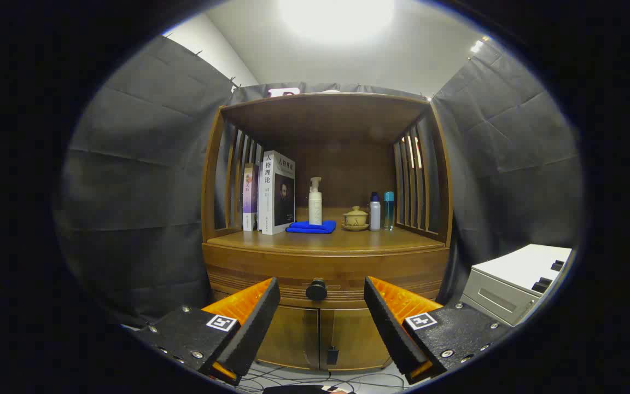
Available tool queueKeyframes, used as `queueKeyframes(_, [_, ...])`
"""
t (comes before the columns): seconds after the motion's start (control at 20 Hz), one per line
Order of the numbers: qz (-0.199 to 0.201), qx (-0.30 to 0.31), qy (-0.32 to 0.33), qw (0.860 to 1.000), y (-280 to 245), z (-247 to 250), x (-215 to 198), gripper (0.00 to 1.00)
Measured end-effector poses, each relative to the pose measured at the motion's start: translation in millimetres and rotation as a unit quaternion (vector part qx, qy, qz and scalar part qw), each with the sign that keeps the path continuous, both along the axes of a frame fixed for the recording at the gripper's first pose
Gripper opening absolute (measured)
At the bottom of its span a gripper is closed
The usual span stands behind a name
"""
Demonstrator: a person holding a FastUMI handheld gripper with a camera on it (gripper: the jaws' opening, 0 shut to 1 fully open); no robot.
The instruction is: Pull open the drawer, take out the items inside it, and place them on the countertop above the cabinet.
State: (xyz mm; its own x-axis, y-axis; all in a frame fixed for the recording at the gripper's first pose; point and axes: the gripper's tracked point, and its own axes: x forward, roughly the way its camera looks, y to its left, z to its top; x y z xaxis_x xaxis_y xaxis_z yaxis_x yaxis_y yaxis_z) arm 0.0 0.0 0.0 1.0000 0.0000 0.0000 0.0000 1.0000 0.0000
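The gripper (321,306) has its jaws spread wide and grasping nothing; the round dark drawer knob (316,289) lies ahead of them, lined up with the gap and not yet touched. The drawer (326,273) it belongs to is fully closed, its front flush in the wooden cabinet (326,328), above a pair of closed lower doors (323,336). Its contents cannot be seen. Judged from this, the task stands at its first step, the approach to the knob. The next move calls for advancing the jaws until the knob sits between them, closing on it, then pulling straight back. The worktop (293,241) above the drawer already carries upright books (274,191), a pump bottle (315,201) standing on a folded blue cloth (310,226), a lidded tea bowl on a saucer (356,218) and two small bottles (380,210); bare wood remains along its front edge for the items. A pale drawer unit (512,284) stands to the right, well apart.
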Motion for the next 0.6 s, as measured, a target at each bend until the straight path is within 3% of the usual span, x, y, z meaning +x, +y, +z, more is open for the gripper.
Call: queueKeyframes(0.6, [-0.015, 0.011, 0.002, 1.000, -12, -18, -30, 0.96])
